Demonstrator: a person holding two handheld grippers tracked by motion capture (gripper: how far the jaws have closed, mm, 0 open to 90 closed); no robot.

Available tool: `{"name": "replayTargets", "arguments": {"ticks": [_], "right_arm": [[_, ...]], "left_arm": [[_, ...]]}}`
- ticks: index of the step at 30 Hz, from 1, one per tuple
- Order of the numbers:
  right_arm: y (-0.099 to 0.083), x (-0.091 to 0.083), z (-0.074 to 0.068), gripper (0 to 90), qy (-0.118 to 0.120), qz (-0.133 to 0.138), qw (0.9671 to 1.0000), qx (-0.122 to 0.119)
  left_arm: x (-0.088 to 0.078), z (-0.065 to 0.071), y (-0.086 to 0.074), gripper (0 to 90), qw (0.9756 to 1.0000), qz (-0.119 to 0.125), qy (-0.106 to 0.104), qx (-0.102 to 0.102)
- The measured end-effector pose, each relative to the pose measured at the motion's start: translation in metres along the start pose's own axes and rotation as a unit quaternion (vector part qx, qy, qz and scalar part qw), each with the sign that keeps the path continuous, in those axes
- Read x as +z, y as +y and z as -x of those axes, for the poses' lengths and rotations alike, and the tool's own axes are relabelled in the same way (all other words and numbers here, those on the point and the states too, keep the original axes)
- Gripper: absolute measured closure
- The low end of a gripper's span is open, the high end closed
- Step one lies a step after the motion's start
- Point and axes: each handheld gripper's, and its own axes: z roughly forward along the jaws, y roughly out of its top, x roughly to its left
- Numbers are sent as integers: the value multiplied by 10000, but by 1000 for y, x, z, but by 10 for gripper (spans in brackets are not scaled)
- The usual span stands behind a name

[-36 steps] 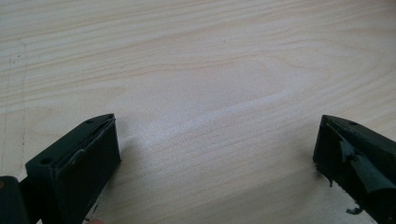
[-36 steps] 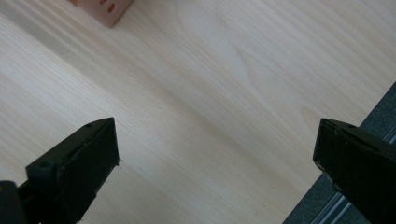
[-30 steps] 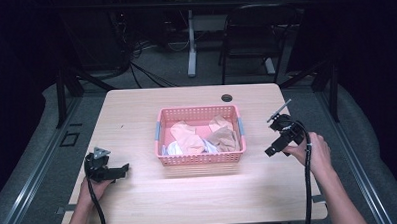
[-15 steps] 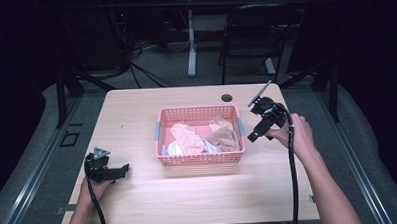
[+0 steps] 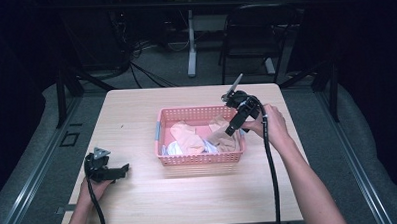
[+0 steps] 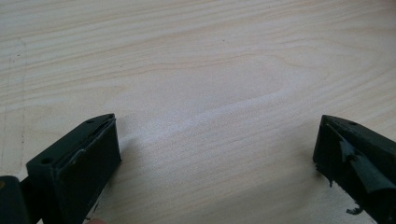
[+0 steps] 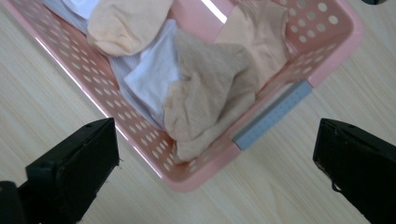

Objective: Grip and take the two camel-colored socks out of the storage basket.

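A pink perforated basket (image 5: 198, 160) sits mid-table with several socks in it: a tan sock (image 7: 210, 93), a peach sock (image 7: 123, 25) and white cloth (image 7: 154, 70). My right gripper (image 5: 233, 127) hovers open above the basket's right end, jaws wide over the tan sock (image 5: 222, 133) and the basket's grey handle (image 7: 273, 116). My left gripper (image 5: 119, 171) rests open near the table's front left, with bare wood (image 6: 210, 121) between its jaws.
The wooden table (image 5: 136, 114) has free room left of and in front of the basket. A small dark round object (image 5: 227, 96) lies at the back, near the right gripper. Chairs, cables and a stand are on the floor beyond the table.
My right gripper has moved from the table's right edge inward and up, over the basket's right end. The left gripper has stayed put.
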Motion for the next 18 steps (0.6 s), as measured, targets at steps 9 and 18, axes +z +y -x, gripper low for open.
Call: {"name": "replayTargets", "arguments": {"ticks": [9, 18], "right_arm": [[22, 21, -4, 1, 120, 8, 9999, 85], [32, 51, -1, 108, 200, -218, 9992, 272]], "left_arm": [[0, 0, 0, 2, 10000, -5, -5, 5], [0, 0, 0, 2, 10000, -6, -12, 12]]}}
